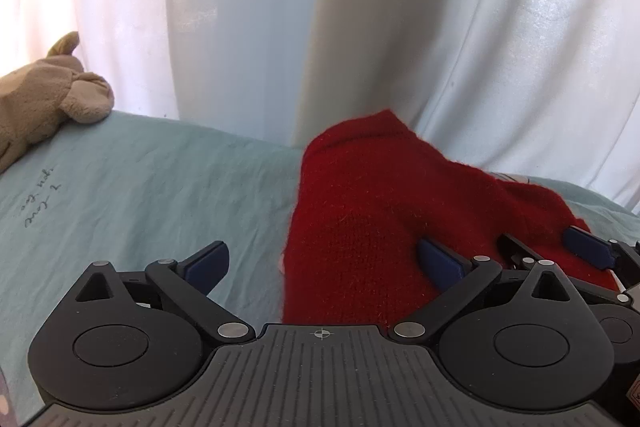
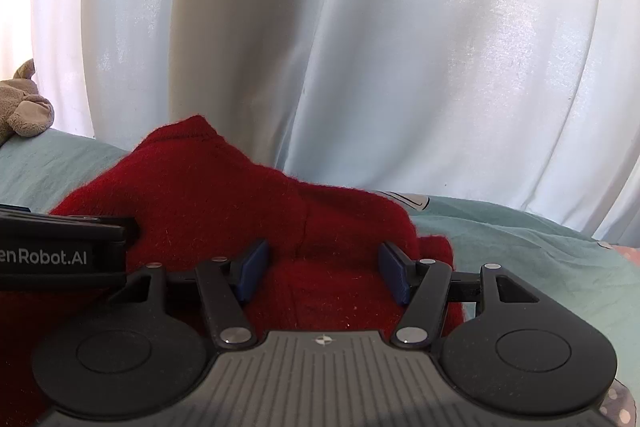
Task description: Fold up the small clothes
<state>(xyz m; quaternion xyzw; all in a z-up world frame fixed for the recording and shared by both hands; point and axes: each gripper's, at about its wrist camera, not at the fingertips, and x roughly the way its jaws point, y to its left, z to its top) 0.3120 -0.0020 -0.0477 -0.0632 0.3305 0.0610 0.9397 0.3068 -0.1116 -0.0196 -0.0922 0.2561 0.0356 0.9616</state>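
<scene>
Red knitted garment (image 1: 384, 211) heaped on the pale green bed sheet (image 1: 140, 187), before white curtains (image 1: 240, 7). Left gripper (image 1: 324, 263): jaws wide apart, nothing clamped; the garment lies at its 1 o'clock, its left edge reaching in between the jaws and covering the right one's tip. Right gripper (image 2: 322, 269): jaws partly apart, straddling a raised fold at 12 o'clock; whether the pads press the knit cannot be told. The right hand is judged nearer. The heap's long axis runs roughly 9 to 3 o'clock. No containers visible. Plush toy (image 1: 44, 107) at far 10 o'clock.
</scene>
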